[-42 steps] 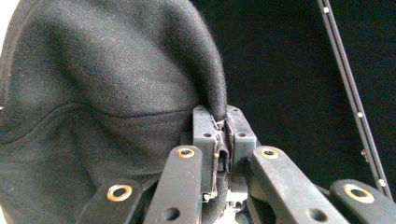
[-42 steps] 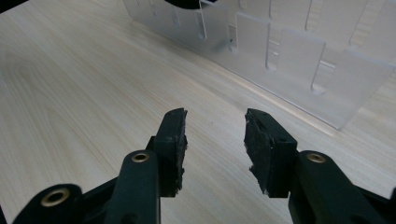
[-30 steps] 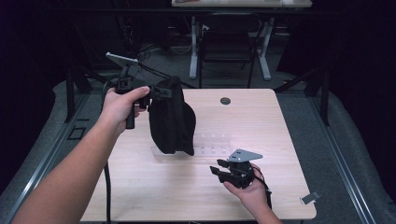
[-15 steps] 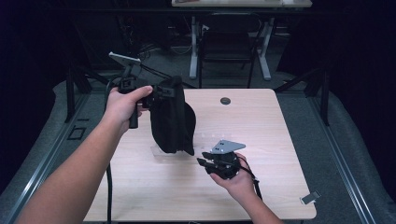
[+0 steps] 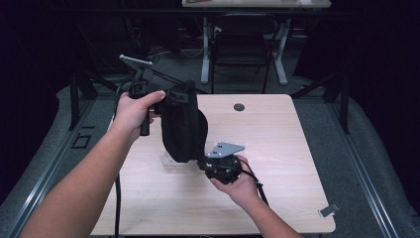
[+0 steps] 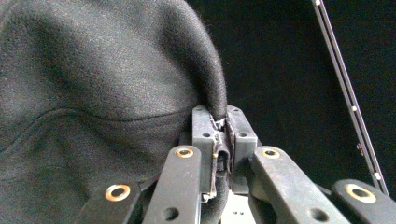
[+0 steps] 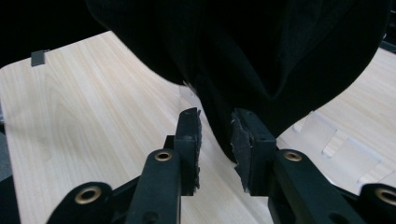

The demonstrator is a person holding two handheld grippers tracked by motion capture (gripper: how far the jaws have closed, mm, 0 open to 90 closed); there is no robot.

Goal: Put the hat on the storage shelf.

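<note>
Above the left half of the counter [image 5: 277, 134], a black fabric piece [image 5: 182, 124] hangs in the air, held up by the left tongs [image 5: 171, 96], which the person's left hand [image 5: 134, 110] grips by a black handle. Seen from the left gripper view, the left tongs [image 6: 220, 140] are pressed together with a folded edge of the black fabric piece [image 6: 93, 93] pinched between them, the cloth bulging up and to the left of the jaws. At the lower end of the hanging cloth, the right tongs [image 5: 202, 164] reach in from the right, carried by the person's right hand [image 5: 241, 186], with a grey three-cornered plate [image 5: 225, 148] on top of that gripper. From the right gripper view, the right tongs [image 7: 215, 140] stand apart, and the bottom tip of the black fabric piece [image 7: 243, 56] dips into the gap between them; the jaws have not closed on it. Beneath the cloth on the wooden top lies a clear, flat plastic piece [image 7: 345, 149], faint against the wood. A small round dark grommet [image 5: 239, 107] sits near the far edge of the counter, and a small grey tag [image 5: 329, 210] lies at its near right corner
</note>
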